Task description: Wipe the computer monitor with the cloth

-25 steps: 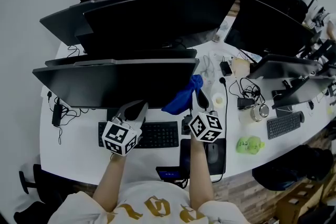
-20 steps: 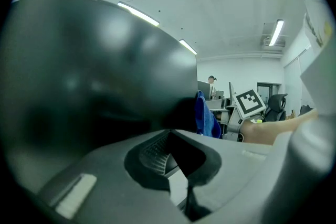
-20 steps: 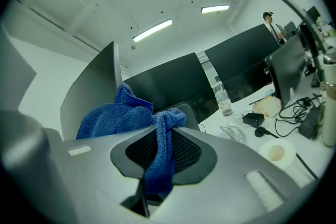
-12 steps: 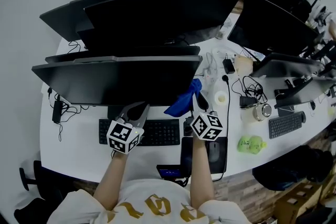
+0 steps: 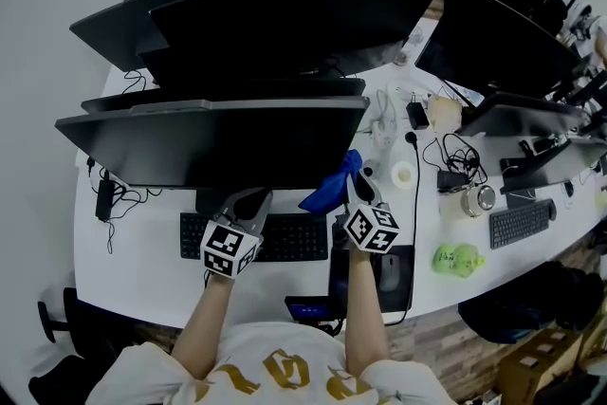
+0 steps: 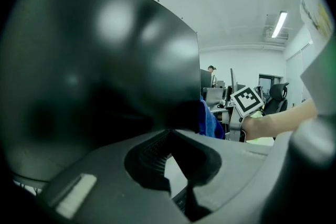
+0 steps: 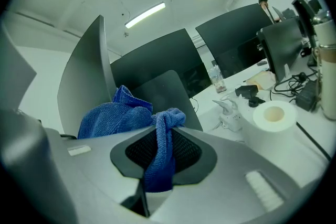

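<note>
The near black monitor stands in front of me on the white desk. My right gripper is shut on a blue cloth, which hangs bunched at the monitor's lower right corner. In the right gripper view the cloth runs between the jaws of the right gripper and lies against the monitor's edge. My left gripper is shut and empty, just below the screen's bottom edge. From the left gripper the dark screen fills the view, with the cloth at its right edge.
A black keyboard lies under the grippers, with a mouse and a phone nearer me. More monitors stand behind and to the right. A tape roll, cables, a green object and a second keyboard sit at right.
Both grippers have shifted only slightly to the right. The cloth stays held at the monitor's lower right corner.
</note>
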`<state>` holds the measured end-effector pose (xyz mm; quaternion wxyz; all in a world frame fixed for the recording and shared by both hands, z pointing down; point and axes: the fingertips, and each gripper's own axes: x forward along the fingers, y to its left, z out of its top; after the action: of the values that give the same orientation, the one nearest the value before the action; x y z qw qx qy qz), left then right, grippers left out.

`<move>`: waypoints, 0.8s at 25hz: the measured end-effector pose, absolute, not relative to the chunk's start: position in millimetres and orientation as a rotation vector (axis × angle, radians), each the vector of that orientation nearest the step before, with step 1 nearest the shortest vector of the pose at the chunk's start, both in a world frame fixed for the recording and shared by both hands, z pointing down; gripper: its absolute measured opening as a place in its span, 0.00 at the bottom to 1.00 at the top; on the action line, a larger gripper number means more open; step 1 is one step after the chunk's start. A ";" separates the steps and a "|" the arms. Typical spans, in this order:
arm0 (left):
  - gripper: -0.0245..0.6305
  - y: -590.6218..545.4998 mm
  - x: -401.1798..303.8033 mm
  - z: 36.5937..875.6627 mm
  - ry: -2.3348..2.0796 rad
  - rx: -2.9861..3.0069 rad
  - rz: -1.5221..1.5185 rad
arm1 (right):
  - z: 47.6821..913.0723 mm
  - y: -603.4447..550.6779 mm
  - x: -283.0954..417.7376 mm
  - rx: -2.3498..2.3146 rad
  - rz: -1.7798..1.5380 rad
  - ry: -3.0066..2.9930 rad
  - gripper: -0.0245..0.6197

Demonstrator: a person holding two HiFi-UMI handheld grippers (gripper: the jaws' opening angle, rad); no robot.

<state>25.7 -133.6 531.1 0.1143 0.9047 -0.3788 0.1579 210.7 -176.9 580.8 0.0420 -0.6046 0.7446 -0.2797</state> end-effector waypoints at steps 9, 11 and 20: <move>0.04 -135.7 22.4 546.9 -1.112 2.609 0.478 | 617.3 -172.4 209.8 -1.872 -0.978 2.257 0.19; 0.04 -135.1 22.2 549.9 -1.108 2.603 0.486 | 624.2 -171.7 209.6 -1.870 -1.013 2.243 0.19; 0.04 -137.0 20.2 557.2 -1.106 2.586 0.500 | 649.3 -169.8 206.4 -1.836 -1.152 2.188 0.19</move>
<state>20.2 -137.0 557.2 0.1419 0.8961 -0.3833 0.1732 206.4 -169.8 649.3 0.0310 -0.5958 0.7100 -0.3740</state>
